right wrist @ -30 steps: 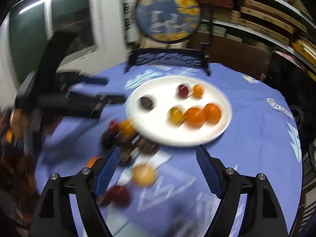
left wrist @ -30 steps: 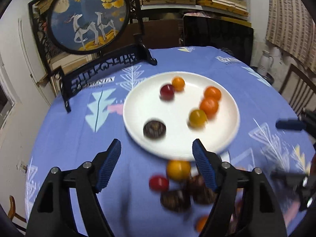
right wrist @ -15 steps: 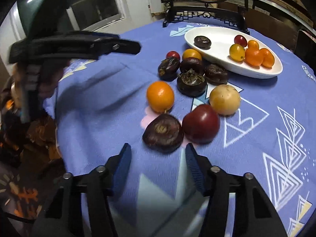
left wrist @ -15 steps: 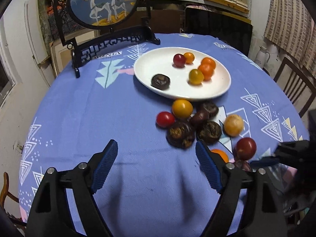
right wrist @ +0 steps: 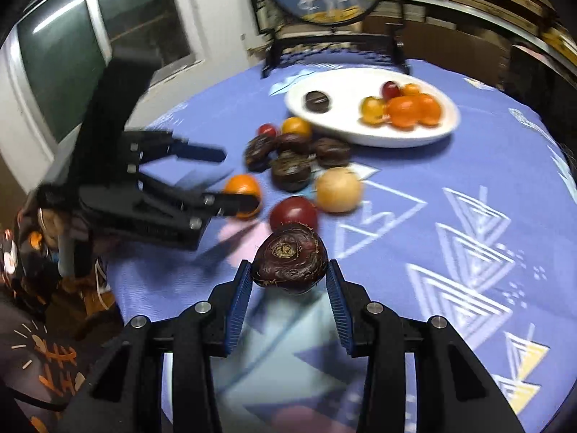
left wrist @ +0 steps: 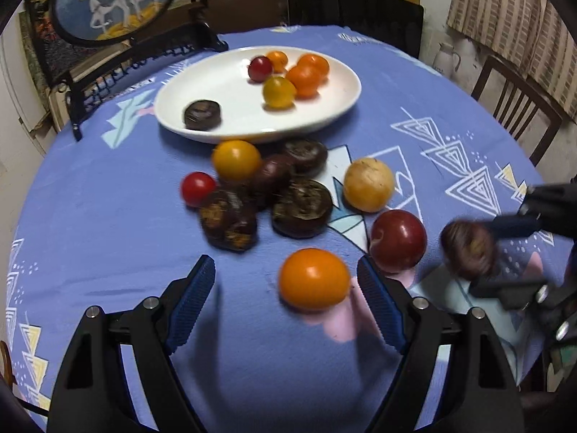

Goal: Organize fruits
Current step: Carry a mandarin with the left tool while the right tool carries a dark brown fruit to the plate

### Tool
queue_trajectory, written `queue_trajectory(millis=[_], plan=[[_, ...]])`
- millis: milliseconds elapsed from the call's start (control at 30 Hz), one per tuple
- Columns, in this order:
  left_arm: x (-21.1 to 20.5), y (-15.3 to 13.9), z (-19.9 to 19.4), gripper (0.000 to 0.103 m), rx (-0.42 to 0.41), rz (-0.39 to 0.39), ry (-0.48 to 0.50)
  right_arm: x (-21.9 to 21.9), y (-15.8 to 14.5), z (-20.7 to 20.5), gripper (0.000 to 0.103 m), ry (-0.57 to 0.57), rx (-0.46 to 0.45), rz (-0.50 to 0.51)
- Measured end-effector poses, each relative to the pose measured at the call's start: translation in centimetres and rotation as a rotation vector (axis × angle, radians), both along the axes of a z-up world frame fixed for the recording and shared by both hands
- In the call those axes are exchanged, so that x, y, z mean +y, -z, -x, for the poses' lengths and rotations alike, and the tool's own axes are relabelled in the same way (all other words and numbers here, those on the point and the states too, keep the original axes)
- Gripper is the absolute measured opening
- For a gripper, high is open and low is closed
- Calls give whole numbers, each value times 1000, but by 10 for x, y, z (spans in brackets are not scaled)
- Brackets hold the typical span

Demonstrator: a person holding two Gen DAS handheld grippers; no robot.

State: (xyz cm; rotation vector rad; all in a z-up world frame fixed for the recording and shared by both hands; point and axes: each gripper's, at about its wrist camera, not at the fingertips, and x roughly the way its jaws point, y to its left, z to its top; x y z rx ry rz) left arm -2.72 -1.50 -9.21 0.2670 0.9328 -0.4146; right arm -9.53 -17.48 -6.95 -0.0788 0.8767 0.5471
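My right gripper (right wrist: pixel 288 281) is shut on a dark brown water chestnut (right wrist: pixel 290 258) and holds it above the blue tablecloth; it also shows blurred in the left wrist view (left wrist: pixel 468 249). My left gripper (left wrist: pixel 285 288) is open around an orange fruit (left wrist: pixel 313 278) on the cloth, which also shows in the right wrist view (right wrist: pixel 242 191). A white plate (left wrist: pixel 223 83) farther back holds several small tomatoes, oranges and one dark chestnut (left wrist: pixel 202 114). Loose on the cloth lie a dark red plum (left wrist: pixel 398 240), a tan fruit (left wrist: pixel 368 184), several dark chestnuts (left wrist: pixel 302 207), a yellow tomato (left wrist: pixel 236 160) and a red tomato (left wrist: pixel 197 189).
A round painted screen on a black stand (left wrist: pixel 119 3) stands behind the plate. A wooden chair (left wrist: pixel 515 108) and a white jug (left wrist: pixel 447 57) are off the table's right side. A window (right wrist: pixel 72 47) is at the left in the right wrist view.
My right gripper closed on the dark chestnut and lifted it off the cloth. My left gripper moved forward and down, so the orange fruit now sits between its open fingers.
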Motion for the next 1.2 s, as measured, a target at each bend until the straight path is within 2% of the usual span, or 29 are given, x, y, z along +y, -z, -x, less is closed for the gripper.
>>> queue_trajectory(millis=[33,133,300,467,633,800,900,1000,1200], plan=[[-2,2,-1,77,3,-3,-4,-4,0,-1,42,9,-2,-3],[-3,7,-6,40,49,10,-3,-12,1,-3,42,23,0,-15],[1,2,1,40,45,5,2,-14,3,-4,42,20,-2,-22],[11,-33,-2,40,-38,15,-9,-12,-6,-16,42,17,-23,-20],[13,-79,-37,40,-169,6,-93,-10,-46,-46,42,22,-128,-13],[1,-106,-89,40,-234,0,-165,-6,-85,-98,42,55,-219,-39],[-10,-100,-130,40,-208,-24,-203,-1,-89,-141,42,91,-215,-41],[-12,-83,-157,40,-161,-37,-223,3,-76,-189,42,128,-163,-41],[-15,-53,-190,40,-118,-66,-224,8,-51,-236,42,148,-117,-39]])
